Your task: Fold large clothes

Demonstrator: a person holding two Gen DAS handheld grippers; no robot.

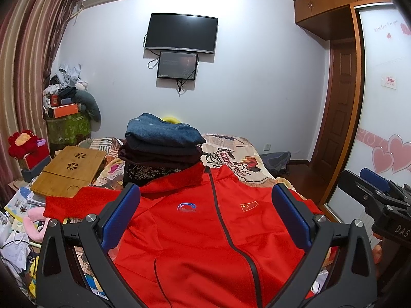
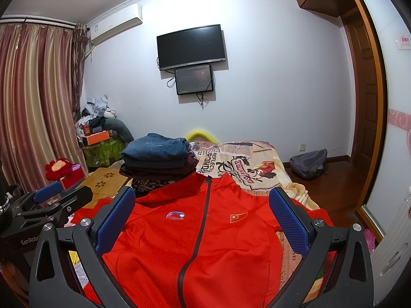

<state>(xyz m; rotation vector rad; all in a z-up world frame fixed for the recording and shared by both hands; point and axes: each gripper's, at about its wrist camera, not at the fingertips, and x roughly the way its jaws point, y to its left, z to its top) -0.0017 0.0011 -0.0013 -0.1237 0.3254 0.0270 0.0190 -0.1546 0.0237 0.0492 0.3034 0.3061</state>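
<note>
A red zip jacket (image 1: 195, 233) (image 2: 195, 236) lies spread front-up on the bed, collar toward the far wall, dark zipper down its middle, a small flag badge on one chest side. My left gripper (image 1: 205, 200) hovers above its chest, open wide, blue pads empty. My right gripper (image 2: 203, 202) also hangs open over the jacket, holding nothing. Each gripper shows at the edge of the other's view: the right gripper (image 1: 375, 195) at the right, the left gripper (image 2: 51, 200) at the left.
A stack of folded dark clothes (image 1: 161, 143) (image 2: 159, 156) sits just beyond the collar. A wooden lap table (image 1: 69, 172) lies at the left on cluttered papers. The patterned bedspread (image 2: 257, 164) extends to the right; a grey backpack (image 2: 308, 163) rests on the floor.
</note>
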